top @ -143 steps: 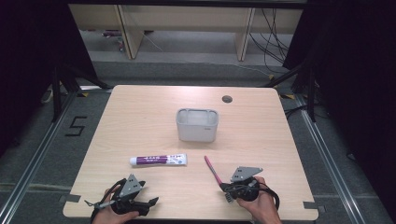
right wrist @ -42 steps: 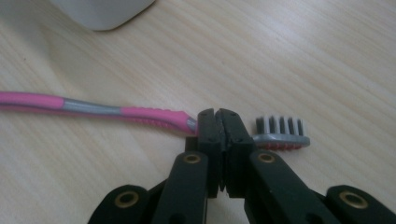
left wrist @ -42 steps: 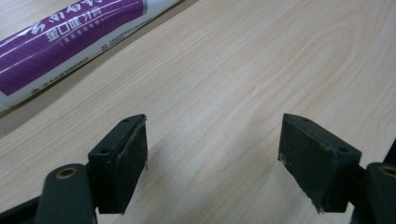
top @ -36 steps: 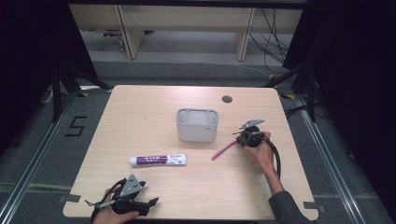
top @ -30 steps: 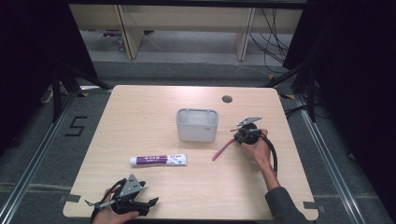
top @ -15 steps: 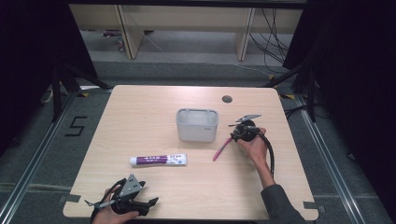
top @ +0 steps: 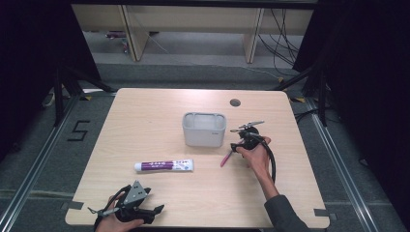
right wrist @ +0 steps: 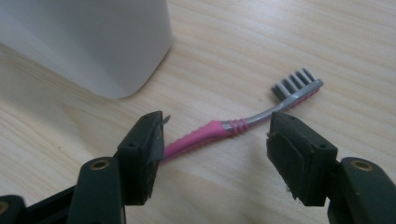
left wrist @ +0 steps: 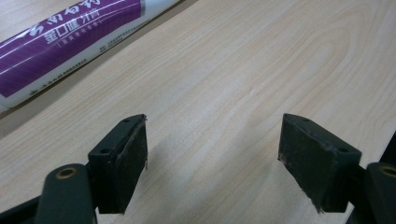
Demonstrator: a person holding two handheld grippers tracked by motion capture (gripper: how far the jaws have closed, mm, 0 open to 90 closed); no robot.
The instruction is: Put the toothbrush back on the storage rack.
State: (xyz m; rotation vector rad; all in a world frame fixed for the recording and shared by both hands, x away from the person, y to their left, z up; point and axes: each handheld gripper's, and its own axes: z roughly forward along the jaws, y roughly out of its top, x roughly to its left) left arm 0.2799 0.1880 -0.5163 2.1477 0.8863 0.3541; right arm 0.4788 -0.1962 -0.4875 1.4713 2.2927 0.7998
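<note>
**Lying between spread jaws: the pink toothbrush beside the cup**

Resting flat on the wooden table, the pink toothbrush lies across the space between the two jaws of the right gripper. These jaws have just been opening, and now they stand spread. The pads do not press on the handle. In the right gripper view the left jaw covers the lower end of the pink handle, and whether it touches the handle there is not clear. The grey neck passes close beside the tip of the right jaw, and the bristle head lies beyond the jaws, bristles turned upward and away.

In the high view the right gripper is on the right side of the table, just beside the white cup. The toothbrush shows there as a short pink line below and to the left of the gripper, near the cup but apart from it.

The left gripper is near the front edge of the table, held by the left hand. Its jaws are spread wide with only bare wood between them. The purple and white toothpaste tube lies ahead of it, apart from the jaws.
</note>
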